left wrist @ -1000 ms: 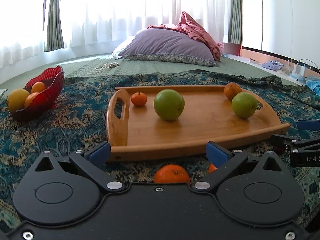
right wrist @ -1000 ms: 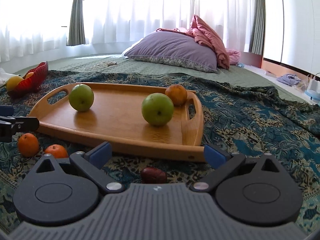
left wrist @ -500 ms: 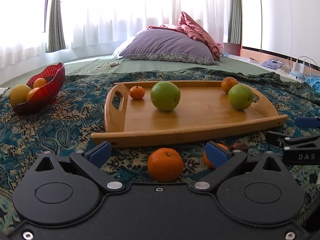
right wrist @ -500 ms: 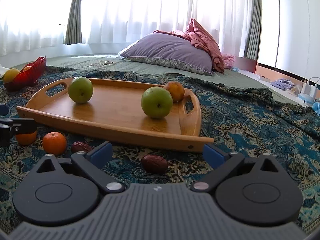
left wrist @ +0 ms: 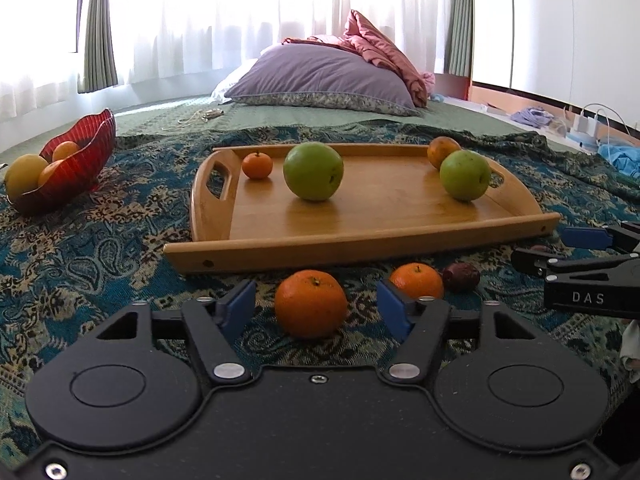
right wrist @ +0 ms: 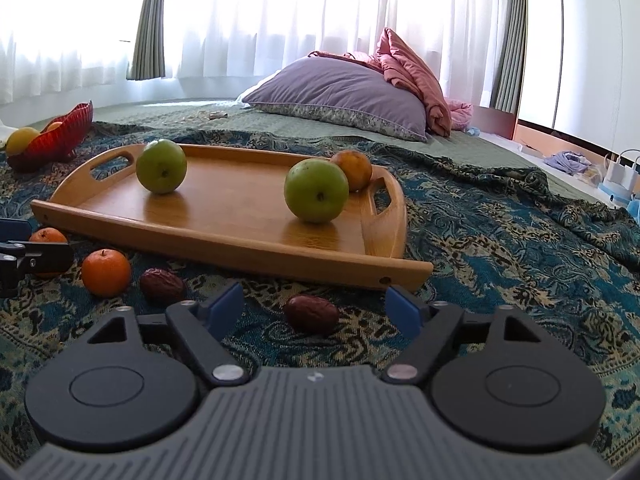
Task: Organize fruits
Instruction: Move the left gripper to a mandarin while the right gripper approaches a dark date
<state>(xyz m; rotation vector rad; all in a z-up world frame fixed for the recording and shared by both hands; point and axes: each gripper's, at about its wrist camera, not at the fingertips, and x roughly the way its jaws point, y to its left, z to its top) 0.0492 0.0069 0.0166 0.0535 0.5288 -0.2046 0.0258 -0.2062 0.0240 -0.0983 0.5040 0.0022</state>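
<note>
On the patterned cloth in front of the wooden tray (left wrist: 360, 236) lies an orange (left wrist: 310, 304), between the blue pads of my left gripper (left wrist: 317, 306). Its jaws are closing, with a gap on both sides of the fruit. My right gripper (right wrist: 314, 306) is closing too, around a dark brown date (right wrist: 312, 314) that its pads (right wrist: 224, 308) do not touch. Beside these lie a tangerine (right wrist: 106, 273) and a second date (right wrist: 162, 285). The tray holds two green apples (left wrist: 313, 171) (left wrist: 465, 175), a small tangerine (left wrist: 257, 165) and an orange (left wrist: 443, 151).
A red glass bowl (left wrist: 76, 160) with several citrus fruits stands at the far left on the cloth. A purple pillow (left wrist: 320, 80) and pink bedding lie beyond the tray. Chargers and cables (left wrist: 588, 124) sit on the floor at the far right.
Both views have drawn back from the tray, so the orange and the date now show whole between the pads. Both pairs of jaws have narrowed, the left more.
</note>
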